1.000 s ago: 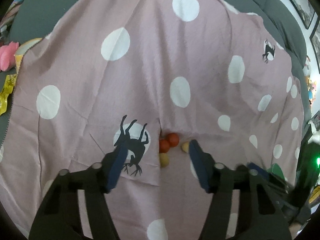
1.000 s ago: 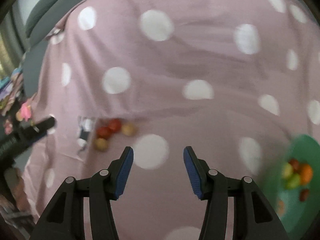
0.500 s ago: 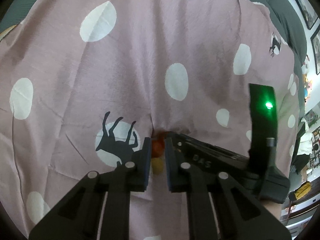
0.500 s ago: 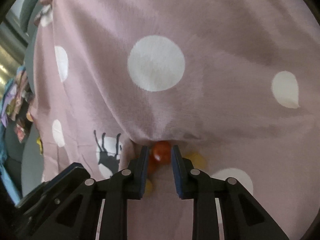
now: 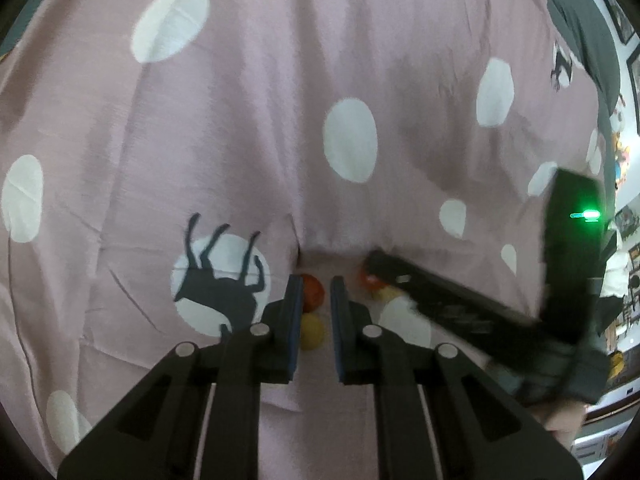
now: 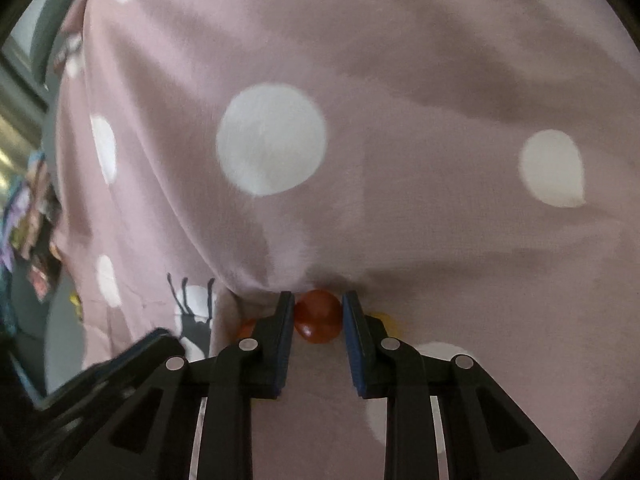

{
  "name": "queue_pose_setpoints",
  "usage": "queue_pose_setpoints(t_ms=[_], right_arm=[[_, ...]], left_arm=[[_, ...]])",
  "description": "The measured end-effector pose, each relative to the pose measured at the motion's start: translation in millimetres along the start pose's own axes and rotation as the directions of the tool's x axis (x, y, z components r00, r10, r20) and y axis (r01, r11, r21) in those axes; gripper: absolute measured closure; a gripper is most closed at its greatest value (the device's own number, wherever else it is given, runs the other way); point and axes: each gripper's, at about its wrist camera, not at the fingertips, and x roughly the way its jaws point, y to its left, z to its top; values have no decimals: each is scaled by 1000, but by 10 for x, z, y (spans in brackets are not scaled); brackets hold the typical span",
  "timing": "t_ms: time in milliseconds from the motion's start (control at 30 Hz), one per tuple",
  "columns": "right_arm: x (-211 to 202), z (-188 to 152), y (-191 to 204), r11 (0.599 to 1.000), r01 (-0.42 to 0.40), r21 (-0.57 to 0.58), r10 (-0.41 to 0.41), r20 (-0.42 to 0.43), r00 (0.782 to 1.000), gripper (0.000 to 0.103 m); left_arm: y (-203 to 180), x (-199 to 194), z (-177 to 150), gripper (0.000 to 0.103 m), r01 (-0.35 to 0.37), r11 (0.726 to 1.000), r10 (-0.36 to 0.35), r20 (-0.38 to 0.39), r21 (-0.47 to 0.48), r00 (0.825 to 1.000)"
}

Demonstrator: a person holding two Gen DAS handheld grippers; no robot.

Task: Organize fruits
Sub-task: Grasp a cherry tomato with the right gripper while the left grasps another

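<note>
Left wrist view: left tongs (image 5: 314, 294) are closed down narrow over the pink polka-dot sheet (image 5: 260, 128). A red fruit (image 5: 313, 291) sits at the tips, against the left blue pad; there is a visible gap to the right pad. Log-level closure says fully shut, so I read it as clamped, but the contact on the right pad is not clean in this view. A yellow fruit (image 5: 312, 331) lies on the sheet just below the red one, between the tong arms and not gripped. The deer print (image 5: 218, 280) in a white dot is just left of the tips. The right tongs (image 5: 370, 270) come in from the right, blurred, tips over a second red fruit (image 5: 366, 279) with another pale yellow fruit (image 5: 386, 293) beside it. A green LED (image 5: 586, 214) glows on that unit's body.

Right wrist view: right tongs (image 6: 318, 308) are closed on a red fruit (image 6: 318, 316), both blue pads pressing its sides. It sits in a dip of the sheet (image 6: 400, 220), right under a fabric fold. A yellow fruit (image 6: 386, 319) peeks out past the right finger, and an orange-red one (image 6: 246, 326) shows behind the left finger. The left tongs' body (image 6: 120, 364) is at lower left, blurred; its tips are not visible here.
</note>
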Motion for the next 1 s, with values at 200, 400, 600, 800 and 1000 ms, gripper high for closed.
queue_pose_setpoints(t_ms=[200,400,600,800,1000], right_arm=[[-378,-50,-155,1000,-10,-10,10,69,998,77],[-512,-55,-83,999,-15,-49,20,106,994,77],[-543,-62,-12,997,-28,-69,36,118,992,77],[-641,-84,-21,996,-27,-81,37,123,992,77],[-623,-93,-36,997,-32,-77,41,112,993,77]], left_arm=[[-222,219,19,89,-44,996,47,-40,76,998],[-259,392,47,85,-146,984,153,-66,101,986],[-300,481,27,76,-183,976,193,-76,118,978],[-429,590,-46,57,-171,978,179,-63,121,982],[-474,648,-94,60,-181,976,185,-20,121,983]])
